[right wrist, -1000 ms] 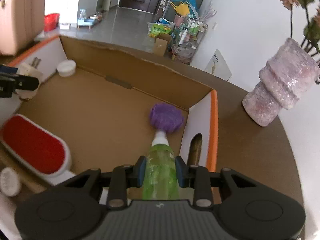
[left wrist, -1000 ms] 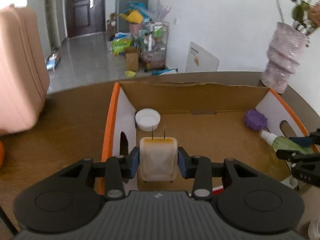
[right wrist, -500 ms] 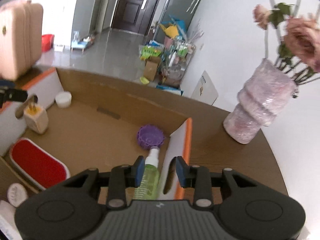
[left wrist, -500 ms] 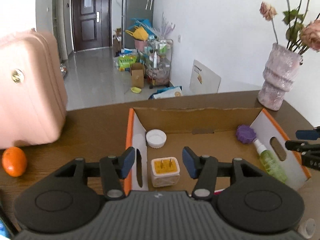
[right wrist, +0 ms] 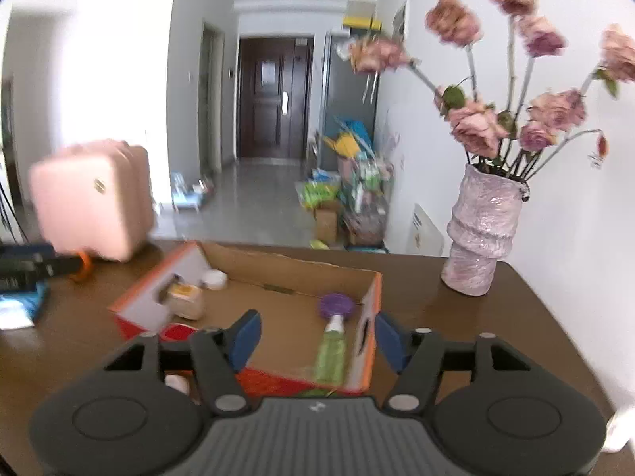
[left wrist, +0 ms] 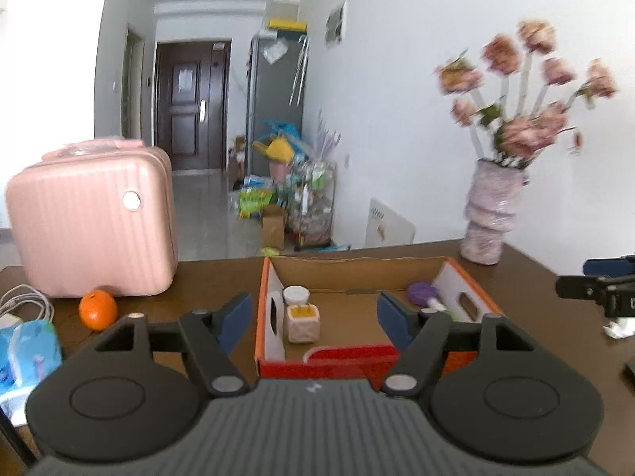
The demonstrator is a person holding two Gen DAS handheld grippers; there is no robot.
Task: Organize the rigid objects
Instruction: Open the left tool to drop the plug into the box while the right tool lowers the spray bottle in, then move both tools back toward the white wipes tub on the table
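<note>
An orange-edged cardboard box (left wrist: 266, 309) (right wrist: 373, 317) sits on the brown table. Inside it stand a white plug adapter (left wrist: 303, 323) (right wrist: 186, 301) and a white round lid (left wrist: 295, 295) (right wrist: 213, 279) at the left. A green spray bottle (right wrist: 331, 355) lies along the right wall, its nozzle toward a purple cap (left wrist: 421, 290) (right wrist: 336, 304). A red and white item (left wrist: 349, 351) lies at the box's near edge. My left gripper (left wrist: 313, 319) is open and empty, held back above the box's near side. My right gripper (right wrist: 315, 335) is open and empty, above the bottle.
A pink suitcase (left wrist: 91, 222) (right wrist: 91, 198) and an orange (left wrist: 97, 310) stand left of the box. A blue packet (left wrist: 27, 347) and a white cable (left wrist: 24, 301) lie at the far left. A pink vase of flowers (left wrist: 492, 218) (right wrist: 482, 230) stands at the back right.
My left gripper let go of the plug adapter in the box and my right gripper let go of the green bottle. Both opened wide, then rose and drew back from the box.
</note>
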